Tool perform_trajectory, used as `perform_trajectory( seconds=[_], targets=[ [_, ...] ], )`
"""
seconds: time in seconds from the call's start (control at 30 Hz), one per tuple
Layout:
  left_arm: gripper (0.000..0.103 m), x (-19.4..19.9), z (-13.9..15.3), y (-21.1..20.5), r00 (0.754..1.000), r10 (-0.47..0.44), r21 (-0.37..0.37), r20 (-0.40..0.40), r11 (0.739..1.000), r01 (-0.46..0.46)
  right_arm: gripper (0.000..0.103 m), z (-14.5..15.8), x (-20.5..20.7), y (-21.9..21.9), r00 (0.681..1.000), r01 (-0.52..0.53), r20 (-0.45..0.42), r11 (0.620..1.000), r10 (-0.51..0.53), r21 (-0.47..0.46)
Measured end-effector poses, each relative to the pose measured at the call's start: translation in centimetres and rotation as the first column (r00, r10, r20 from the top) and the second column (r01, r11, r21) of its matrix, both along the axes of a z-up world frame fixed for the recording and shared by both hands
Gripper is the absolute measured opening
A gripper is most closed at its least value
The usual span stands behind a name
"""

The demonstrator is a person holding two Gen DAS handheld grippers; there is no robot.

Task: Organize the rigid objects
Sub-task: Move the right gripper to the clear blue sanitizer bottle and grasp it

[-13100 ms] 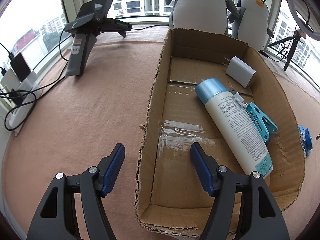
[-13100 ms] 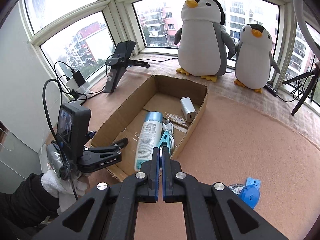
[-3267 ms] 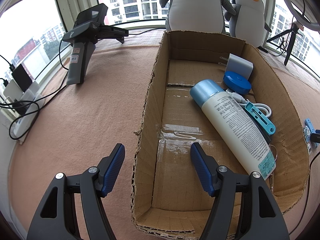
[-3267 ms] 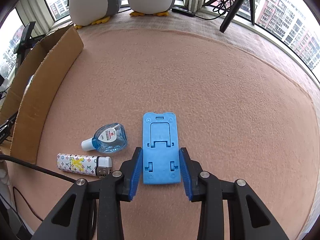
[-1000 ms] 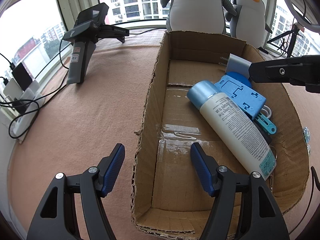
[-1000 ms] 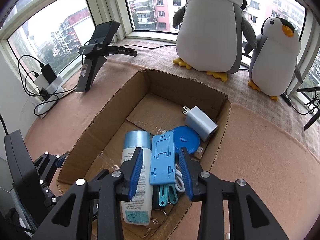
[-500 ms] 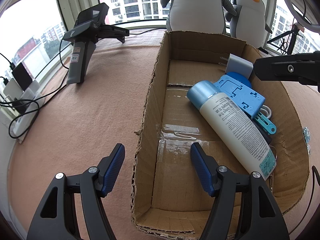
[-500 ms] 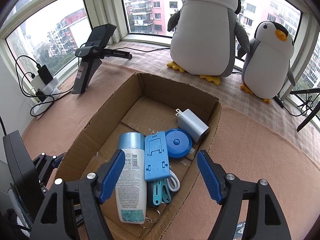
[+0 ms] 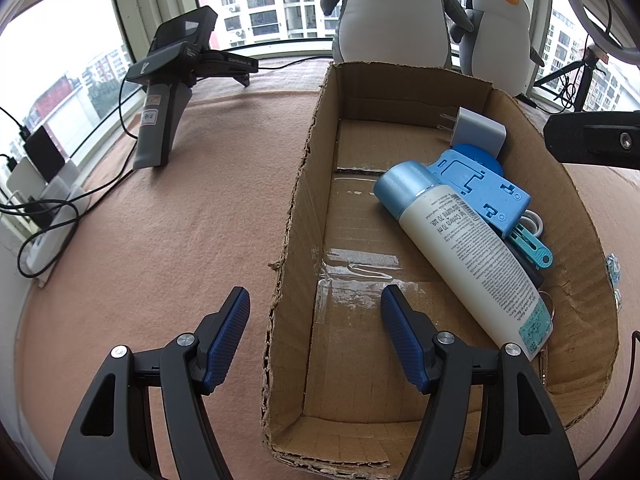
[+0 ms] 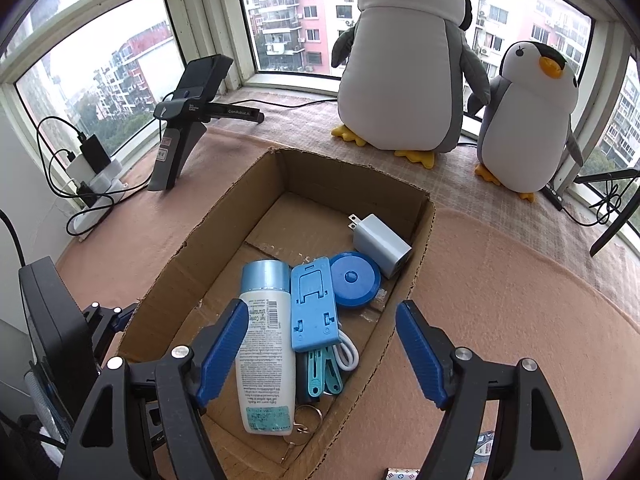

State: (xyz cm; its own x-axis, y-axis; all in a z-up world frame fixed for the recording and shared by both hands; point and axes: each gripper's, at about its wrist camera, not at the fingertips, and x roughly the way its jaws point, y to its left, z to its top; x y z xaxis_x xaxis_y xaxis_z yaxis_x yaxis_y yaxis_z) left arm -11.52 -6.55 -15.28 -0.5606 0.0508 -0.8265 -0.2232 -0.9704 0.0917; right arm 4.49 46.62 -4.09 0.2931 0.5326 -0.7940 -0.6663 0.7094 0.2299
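Observation:
An open cardboard box (image 10: 420, 236) (image 9: 304, 184) lies on the pink table. In it lie a white bottle with a blue cap (image 10: 264, 344) (image 9: 460, 240), a blue phone stand (image 10: 314, 308) (image 9: 480, 190), a blue round case (image 10: 354, 278), a grey charger plug (image 10: 380, 246) (image 9: 478, 132), teal clips (image 10: 322, 376) (image 9: 532, 244), a white cable and a key ring. My right gripper (image 10: 320, 344) is open and empty above the box's near end. My left gripper (image 9: 316, 340) is open and empty, straddling the box's left wall.
Two plush penguins (image 10: 404, 68) (image 10: 528, 120) stand behind the box at the window. A spare gripper on a stand (image 10: 188, 120) (image 9: 172, 92) and chargers with cables (image 10: 92, 176) are at the left. A patterned lighter (image 10: 400, 473) and a small blue bottle (image 9: 613, 268) lie right of the box.
My right gripper carried the blue phone stand from the table to the box, opened and let it go on the other items, then drew back and up. My left gripper stayed still.

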Motion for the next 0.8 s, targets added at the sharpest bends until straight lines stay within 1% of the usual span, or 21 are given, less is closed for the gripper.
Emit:
perform_trajectory(
  seconds=[0.13, 0.3, 0.5, 0.7, 0.8],
  targets=[
    [0.069, -0.1, 0.0, 0.0, 1.0, 0.0, 0.001, 0.0, 1.0, 0.0, 0.073, 0.6, -0.6, -1.5, 1.0, 0.015, 0.003, 1.0, -0.015, 0.015],
    [0.069, 0.0, 0.0, 0.0, 1.0, -0.001, 0.001, -0.001, 1.0, 0.001, 0.073, 0.9, -1.0, -4.9, 0.998, 0.058, -0.011, 0.998, -0.057, 0.028],
    [0.069, 0.0, 0.0, 0.0, 1.0, -0.003, 0.0, -0.001, 1.0, 0.003, 0.073, 0.0, -0.6, -9.7, 0.986, 0.147, -0.08, 0.988, -0.143, 0.042],
    [0.069, 0.0, -0.1, 0.0, 1.0, -0.003, 0.0, -0.001, 1.0, 0.003, 0.073, -1.2, -0.1, -13.6, 0.967, 0.226, -0.129, 0.974, -0.221, 0.032],
    [0.069, 0.0, -0.1, 0.0, 1.0, -0.004, 0.0, -0.001, 1.0, 0.004, 0.073, -2.3, 0.1, -15.1, 0.951, 0.263, -0.18, 0.964, -0.253, 0.034]
  ],
)
